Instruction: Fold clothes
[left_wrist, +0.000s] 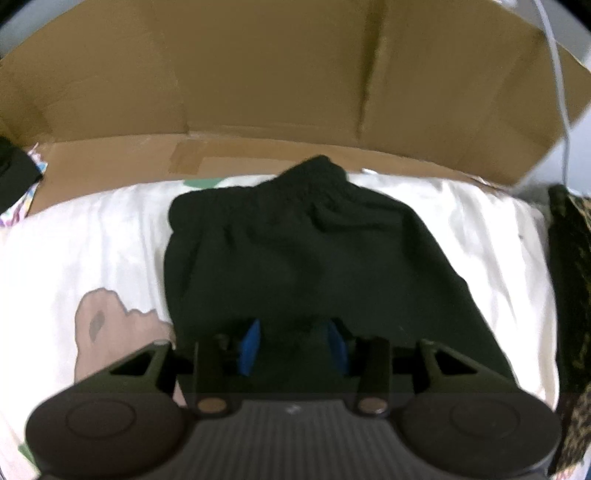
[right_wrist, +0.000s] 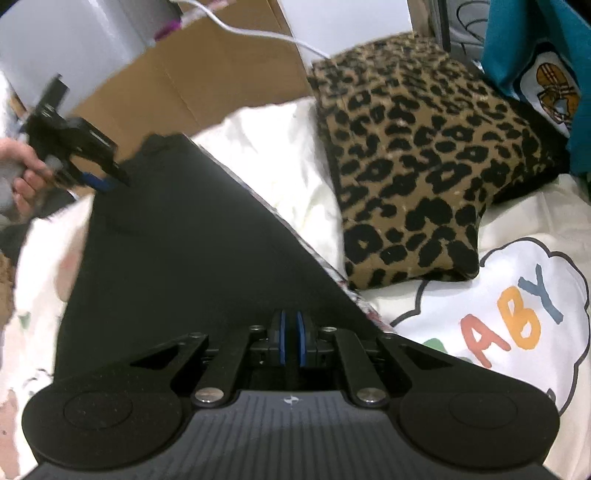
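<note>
Right claw (right_wrist: 291, 339) together | left claw (left_wrist: 293, 345) apart | black shorts (left_wrist: 306, 243) flat, gathered waistband

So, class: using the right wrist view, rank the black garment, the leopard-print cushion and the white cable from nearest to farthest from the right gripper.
1. black garment, directly at the right gripper
2. leopard-print cushion, beyond, right
3. white cable, top, farthest
</note>
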